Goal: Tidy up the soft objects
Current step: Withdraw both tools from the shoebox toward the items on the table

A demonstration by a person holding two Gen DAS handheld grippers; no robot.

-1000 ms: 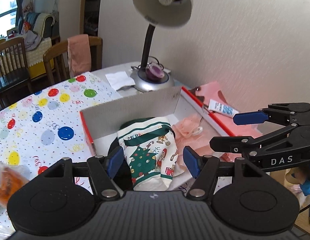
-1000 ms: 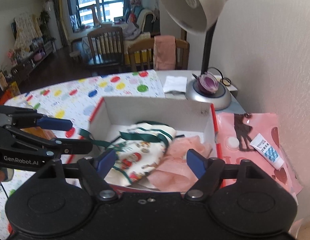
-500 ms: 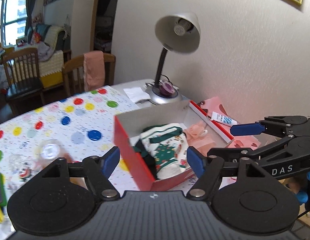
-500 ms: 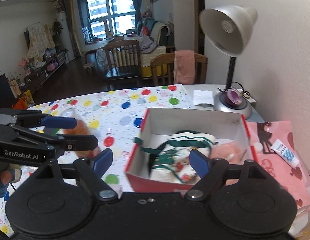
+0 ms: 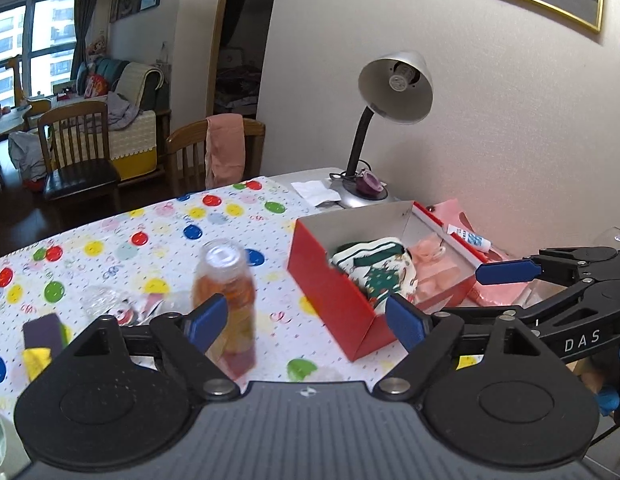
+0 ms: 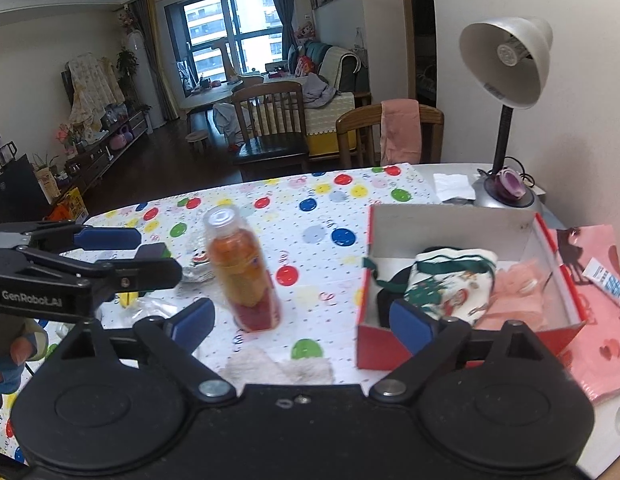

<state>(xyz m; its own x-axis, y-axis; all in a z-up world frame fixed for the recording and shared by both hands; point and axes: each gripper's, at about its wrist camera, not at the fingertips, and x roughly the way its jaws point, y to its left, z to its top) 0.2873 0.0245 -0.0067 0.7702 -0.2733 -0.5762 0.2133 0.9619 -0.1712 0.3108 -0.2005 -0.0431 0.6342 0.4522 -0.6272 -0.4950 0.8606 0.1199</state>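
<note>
Both my grippers hang above the table, jaws still spreading, nothing between them: left gripper (image 5: 306, 322), right gripper (image 6: 300, 318). The soft stuff sits in the red box (image 6: 394, 344): a Christmas-print cloth bag (image 6: 450, 292) and something pink and frilly (image 6: 518, 292), hard to say what. A dark item under the bag is mostly hidden. The orange bottle (image 6: 244, 276) is blurred, and a fuzzy grey-white thing (image 6: 278, 368) is cut off behind my right gripper.

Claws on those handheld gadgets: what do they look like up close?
Both are black plastic with two round discs at the base and blue pads on the fingers. The left claw reads "GenRobot.AI"; the right claw reads "DAS". The hands wear blue gloves.
</note>
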